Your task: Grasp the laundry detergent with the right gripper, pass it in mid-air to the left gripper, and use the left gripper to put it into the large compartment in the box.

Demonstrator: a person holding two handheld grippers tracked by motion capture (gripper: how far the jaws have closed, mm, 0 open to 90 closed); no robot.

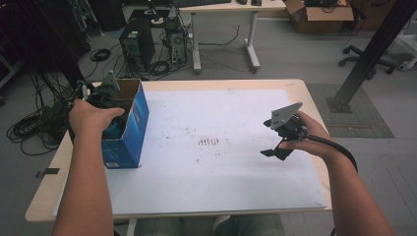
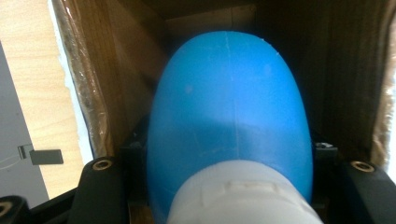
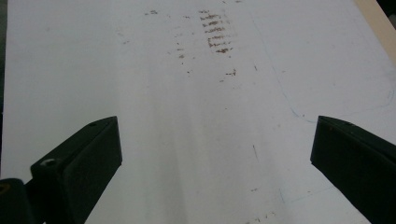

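A blue cardboard box (image 1: 134, 123) with an open top stands at the table's left side. My left gripper (image 1: 106, 94) reaches down into it, under the person's hand. In the left gripper view its black fingers (image 2: 100, 186) sit on both sides of a smooth blue rounded object with a white base (image 2: 229, 102), and the box's brown inner walls (image 2: 116, 84) surround it. My right gripper (image 1: 279, 148) hovers over the white sheet at the right. Its jaws stand wide apart with nothing between them (image 3: 215, 158).
A white sheet (image 1: 221, 167) with brown smudges (image 1: 209, 141) covers most of the wooden table (image 1: 305, 88). Beyond the far edge are computer towers (image 1: 137, 46), cables on the floor, a desk (image 1: 223, 7) and a black post (image 1: 366, 54).
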